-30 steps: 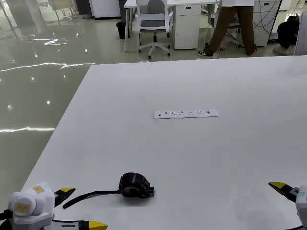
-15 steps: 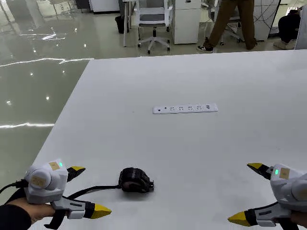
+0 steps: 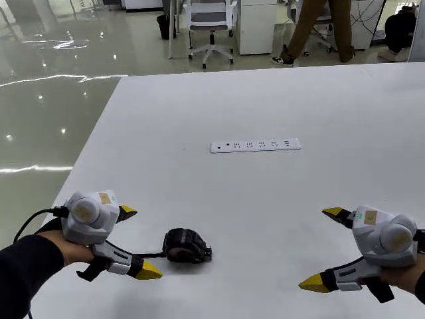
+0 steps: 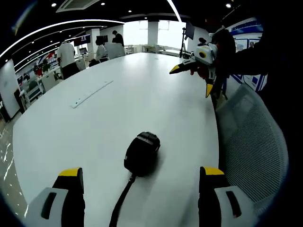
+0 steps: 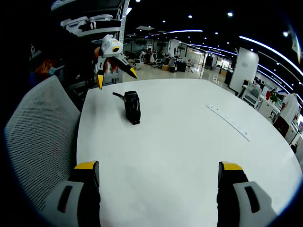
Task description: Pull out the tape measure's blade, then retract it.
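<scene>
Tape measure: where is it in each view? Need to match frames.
Head view: tape measure at lower left of centre.
Left gripper view: tape measure near centre, slightly low.
Right gripper view: tape measure at upper left of centre.
Shared landmark: white power strip, beyond the tape measure.

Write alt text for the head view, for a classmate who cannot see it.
A black tape measure lies on a white table, blade not pulled out, just ahead of the open left hand-held gripper. The right hand-held gripper, also open, is held apart to the right, and a white power strip lies farther back.
</scene>
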Demonstrator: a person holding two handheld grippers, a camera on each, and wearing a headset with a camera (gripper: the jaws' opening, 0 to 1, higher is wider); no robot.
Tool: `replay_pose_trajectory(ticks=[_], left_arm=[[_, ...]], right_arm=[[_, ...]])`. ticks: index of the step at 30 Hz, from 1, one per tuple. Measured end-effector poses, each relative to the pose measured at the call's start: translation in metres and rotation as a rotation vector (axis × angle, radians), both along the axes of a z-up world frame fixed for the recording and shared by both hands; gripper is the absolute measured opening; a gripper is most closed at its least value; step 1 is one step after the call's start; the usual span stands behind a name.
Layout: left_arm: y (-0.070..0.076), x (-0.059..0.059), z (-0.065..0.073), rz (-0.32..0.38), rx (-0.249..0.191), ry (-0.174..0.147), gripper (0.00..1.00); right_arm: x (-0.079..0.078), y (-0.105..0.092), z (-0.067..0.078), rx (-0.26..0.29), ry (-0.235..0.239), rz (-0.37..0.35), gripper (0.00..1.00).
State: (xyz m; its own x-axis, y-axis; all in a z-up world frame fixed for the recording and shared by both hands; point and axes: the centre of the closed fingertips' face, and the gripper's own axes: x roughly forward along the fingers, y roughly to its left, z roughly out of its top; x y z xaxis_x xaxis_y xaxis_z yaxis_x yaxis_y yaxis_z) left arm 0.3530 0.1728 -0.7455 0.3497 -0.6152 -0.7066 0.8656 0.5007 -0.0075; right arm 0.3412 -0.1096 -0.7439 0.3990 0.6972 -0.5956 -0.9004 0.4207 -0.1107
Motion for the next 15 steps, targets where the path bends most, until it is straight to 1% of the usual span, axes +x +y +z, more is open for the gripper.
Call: replay_pose_trajectory(ticks=[1, 4, 6, 7, 9, 11, 12, 15], left_arm=[[-0.003, 0.0, 0.0, -0.012, 0.004, 0.006, 0.98], [-0.009, 0.002, 0.001, -0.045, 0.024, 0.002, 0.98], [-0.011, 0.002, 0.0, -0.072, 0.04, 0.015, 0.97], [-0.012, 0.003, -0.001, -0.086, 0.05, 0.017, 0.96], [-0.013, 0.004, -0.001, -0.126, 0.081, 0.016, 0.95], [-0.013, 0.003, -0.003, -0.155, 0.114, 0.033, 0.94], [-0.013, 0.003, -0.004, -0.183, 0.145, 0.042, 0.94], [-0.015, 0.006, -0.002, -0.241, 0.192, 0.04, 0.92]], right_arm=[[0.0, 0.001, -0.001, -0.003, 0.002, 0.002, 1.0], [0.0, 0.001, -0.001, -0.007, 0.009, 0.001, 1.0], [0.001, 0.001, -0.002, -0.008, 0.012, 0.0, 1.0], [0.001, 0.001, -0.002, -0.01, 0.014, 0.001, 1.0], [0.0, 0.002, -0.003, -0.012, 0.016, 0.003, 1.0], [0.0, 0.003, -0.002, -0.012, 0.016, 0.005, 1.0], [0.0, 0.003, -0.002, -0.012, 0.016, 0.007, 1.0], [0.002, 0.004, -0.002, -0.016, 0.01, 0.001, 1.0]])
